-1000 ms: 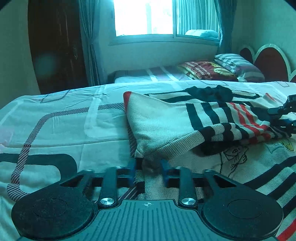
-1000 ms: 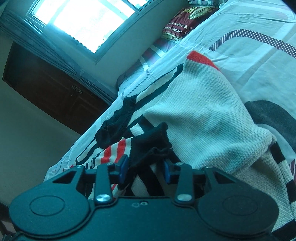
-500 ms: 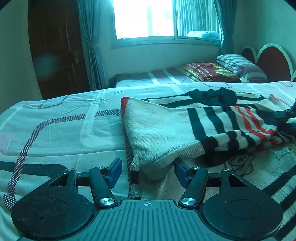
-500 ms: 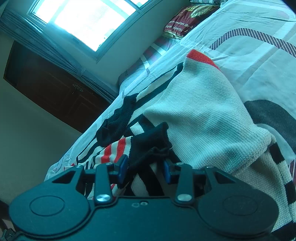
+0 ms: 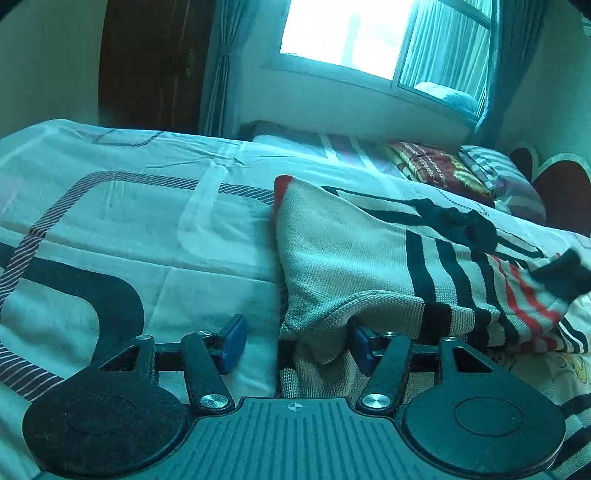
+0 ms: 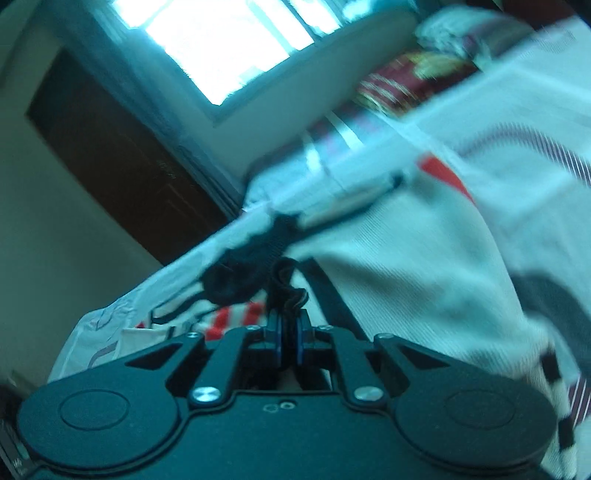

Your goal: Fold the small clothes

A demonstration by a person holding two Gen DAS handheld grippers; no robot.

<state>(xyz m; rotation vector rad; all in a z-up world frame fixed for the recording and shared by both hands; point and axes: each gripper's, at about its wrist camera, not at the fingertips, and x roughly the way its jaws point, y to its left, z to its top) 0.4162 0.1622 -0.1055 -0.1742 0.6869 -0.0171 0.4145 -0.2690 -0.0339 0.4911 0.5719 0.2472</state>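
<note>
A cream knit sweater (image 5: 351, 258) with black and red stripes lies folded over on the bed. My left gripper (image 5: 295, 343) stands low at its near folded corner. Its jaws are wide apart and closing, the corner hangs loose between them, and the right pad (image 5: 360, 345) is tucked under the fold's edge. In the blurred right wrist view my right gripper (image 6: 289, 332) is shut on the sweater's black ribbed cuff (image 6: 286, 291), which bunches up above the pads. The cream body of the sweater (image 6: 406, 266) stretches away to the right.
The bed has a white sheet (image 5: 110, 229) with dark curved bands, bare to the left of the sweater. Beyond it is a second bed with patterned pillows (image 5: 436, 166), a headboard (image 5: 561, 184), a dark door (image 5: 147, 66) and a bright window (image 5: 351, 33).
My left gripper let go of the sweater's folded corner, opened wide and rolled. My right gripper closed on the black cuff and rose with it, blurring its view.
</note>
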